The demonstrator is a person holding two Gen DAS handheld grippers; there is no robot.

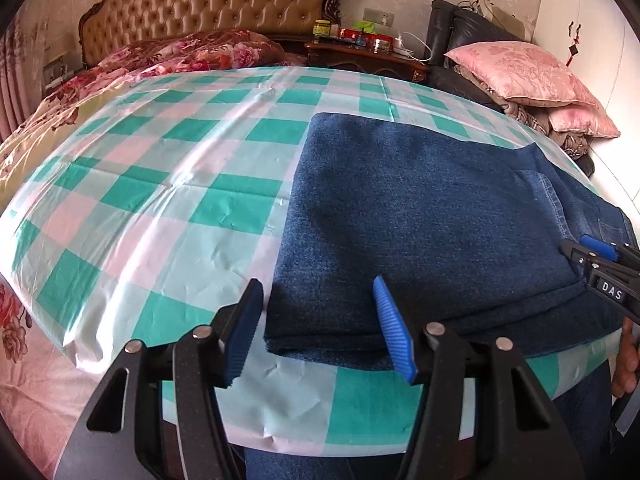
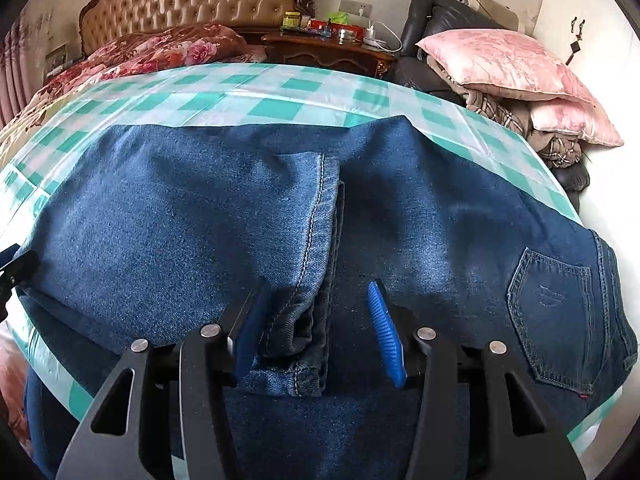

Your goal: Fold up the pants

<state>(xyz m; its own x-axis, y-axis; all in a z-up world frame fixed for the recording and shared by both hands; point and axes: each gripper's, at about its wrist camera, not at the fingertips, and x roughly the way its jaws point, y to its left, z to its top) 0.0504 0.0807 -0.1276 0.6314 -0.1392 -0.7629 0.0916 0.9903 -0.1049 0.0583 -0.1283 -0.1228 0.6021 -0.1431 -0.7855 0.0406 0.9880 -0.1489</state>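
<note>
Blue denim pants (image 1: 420, 216) lie folded on a green-and-white checked table cover (image 1: 160, 184). My left gripper (image 1: 316, 328) is open and empty, its jaws standing either side of the fold's near left corner. My right gripper (image 2: 316, 332) is open over the pants (image 2: 180, 232); the stitched leg hems (image 2: 308, 320) lie between its jaws, folded over the seat part. A back pocket (image 2: 552, 312) shows at the right. The right gripper also shows at the right edge of the left wrist view (image 1: 596, 252).
The table stands beside a bed with a tufted headboard (image 1: 216, 4) and floral bedding (image 1: 192, 56). A cluttered nightstand (image 1: 368, 48) and pink pillows (image 1: 520, 72) on a dark chair are behind. The person's legs are below the table's front edge.
</note>
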